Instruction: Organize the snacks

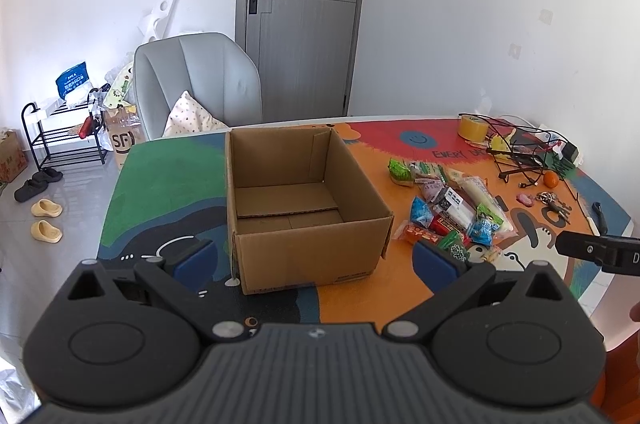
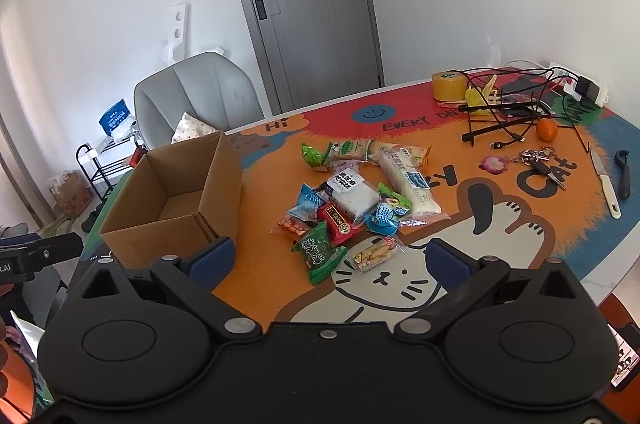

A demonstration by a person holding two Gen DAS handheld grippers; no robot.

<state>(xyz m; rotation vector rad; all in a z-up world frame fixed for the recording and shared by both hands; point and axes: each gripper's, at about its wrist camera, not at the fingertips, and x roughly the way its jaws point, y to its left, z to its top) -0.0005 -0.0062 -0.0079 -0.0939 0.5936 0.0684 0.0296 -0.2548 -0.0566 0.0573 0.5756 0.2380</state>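
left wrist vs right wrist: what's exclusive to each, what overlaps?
Left wrist only: yellow slippers on the floor, and the open left gripper.

Right wrist only: white-handled knife, and the open right gripper.

Both: empty brown cardboard box, pile of snack packets, small orange fruit, yellow tape roll.

Cardboard box near corner hidden behind left pad; right tongs cut by frame edge; snack pile print unreadable, lower packets overlapped.
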